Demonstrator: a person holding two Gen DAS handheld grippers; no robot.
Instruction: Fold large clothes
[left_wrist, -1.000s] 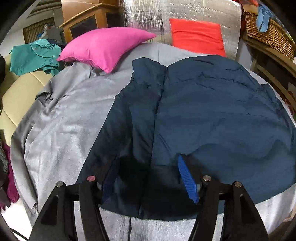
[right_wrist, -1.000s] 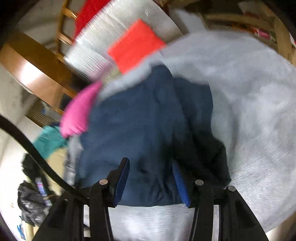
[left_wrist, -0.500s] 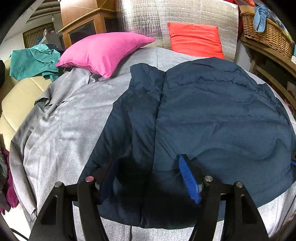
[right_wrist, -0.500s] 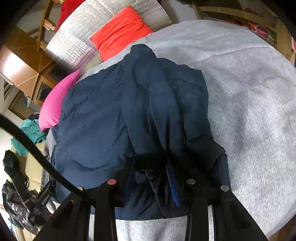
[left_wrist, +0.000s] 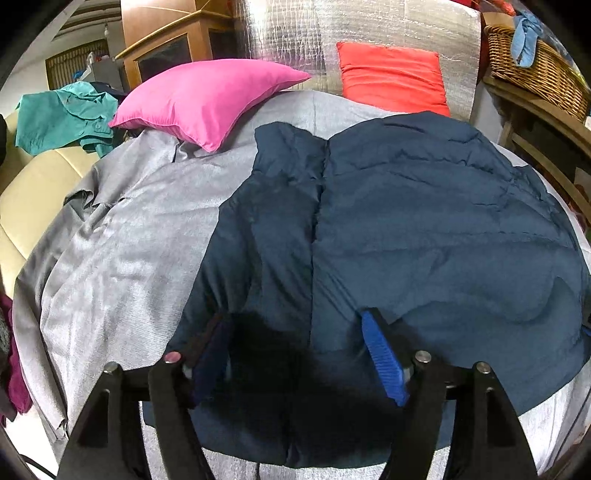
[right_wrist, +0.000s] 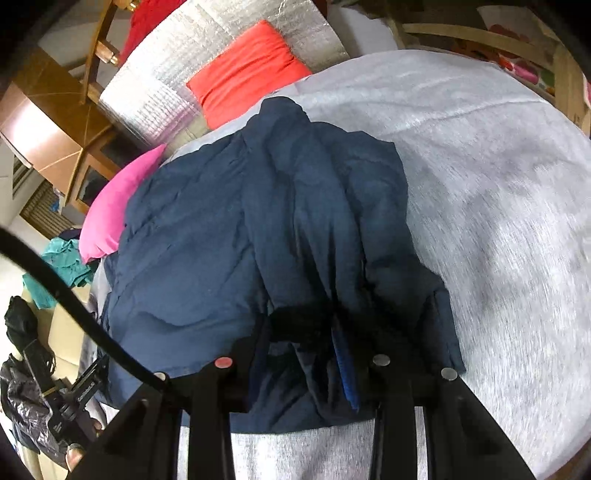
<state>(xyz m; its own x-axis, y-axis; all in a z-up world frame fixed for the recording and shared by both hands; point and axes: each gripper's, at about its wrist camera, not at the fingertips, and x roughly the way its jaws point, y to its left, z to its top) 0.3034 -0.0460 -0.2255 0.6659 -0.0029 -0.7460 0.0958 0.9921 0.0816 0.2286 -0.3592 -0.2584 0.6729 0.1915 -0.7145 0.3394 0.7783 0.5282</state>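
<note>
Left wrist view shows a navy padded jacket (left_wrist: 424, 229) spread on a grey sheet (left_wrist: 122, 240), its hem at the near edge. The left gripper (left_wrist: 299, 354) stands wide over that near hem; its jaws have just been opening, and the fabric lies between the blue pads (left_wrist: 380, 358) without being pinched. A pink pillow (left_wrist: 207, 96) lies far left, an orange cushion (left_wrist: 391, 81) leans on silver foil at the far end, a teal garment (left_wrist: 62, 118) sits far left and a wicker basket (left_wrist: 539, 77) far right.

Right wrist view shows the jacket's right side folded over and bunched. The right gripper (right_wrist: 299, 354) is narrowed on a gathered fold of the jacket (right_wrist: 221, 240) at the near edge, having just been closing; cloth fills the gap between the pads. Bare grey sheet (right_wrist: 498, 184) stretches to the right.
</note>
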